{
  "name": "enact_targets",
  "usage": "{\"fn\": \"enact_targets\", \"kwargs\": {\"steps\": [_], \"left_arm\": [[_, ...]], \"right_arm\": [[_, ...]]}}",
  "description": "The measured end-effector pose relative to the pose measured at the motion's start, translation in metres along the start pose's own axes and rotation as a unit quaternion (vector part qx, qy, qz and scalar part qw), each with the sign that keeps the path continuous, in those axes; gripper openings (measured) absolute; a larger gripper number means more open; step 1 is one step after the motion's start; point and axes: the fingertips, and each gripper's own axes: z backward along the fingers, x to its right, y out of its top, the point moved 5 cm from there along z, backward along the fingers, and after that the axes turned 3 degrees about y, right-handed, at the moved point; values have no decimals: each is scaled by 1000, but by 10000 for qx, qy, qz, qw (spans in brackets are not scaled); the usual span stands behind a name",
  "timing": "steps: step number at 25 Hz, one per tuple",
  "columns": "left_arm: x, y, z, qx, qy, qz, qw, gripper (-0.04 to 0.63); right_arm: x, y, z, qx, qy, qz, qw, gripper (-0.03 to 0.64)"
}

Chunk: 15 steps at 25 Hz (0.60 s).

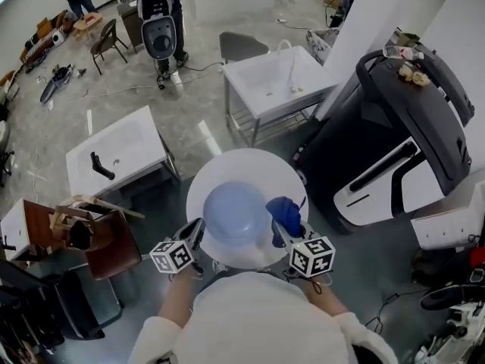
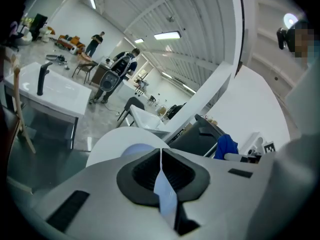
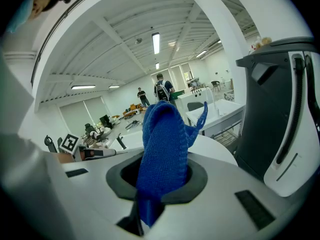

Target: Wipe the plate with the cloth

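A pale blue plate (image 1: 237, 212) hangs over the round white table (image 1: 250, 165). My left gripper (image 1: 198, 235) is shut on the plate's left rim. In the left gripper view the rim (image 2: 166, 194) runs as a thin edge between the closed jaws (image 2: 161, 153), and the plate's body (image 2: 131, 151) shows beyond them. My right gripper (image 1: 282, 232) is shut on a blue knitted cloth (image 1: 286, 214), which lies against the plate's right side. In the right gripper view the cloth (image 3: 162, 149) stands up out of the jaws (image 3: 161, 178) and hides what lies behind it.
A big black and white machine (image 1: 394, 139) stands close on the right. A white sink unit (image 1: 276, 82) is behind the table, another (image 1: 117, 150) to the left. A brown chair (image 1: 110, 249) sits at my left. People stand far back (image 1: 159, 21).
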Motion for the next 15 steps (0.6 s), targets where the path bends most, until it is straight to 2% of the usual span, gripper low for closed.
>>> {"fn": "enact_targets", "kwargs": {"steps": [12,13,14,15], "left_arm": [[-39,-32,-21,-567,436,903,9933,37],[-41,-35,-23,-611,464,982,9922,56],[-42,-37,-26,-658,484,1066,9909,136],[-45,-40,-28,-705,496,1155,9896,175]], "right_arm": [[-1,-4,-1,-184,-60,1,9998,85],[0,-4,-1,-197,-64,6,9998,84],[0,-4,-1,-209,-65,9,9998,85],[0,-4,-1,-221,-66,10,9997,84]]}}
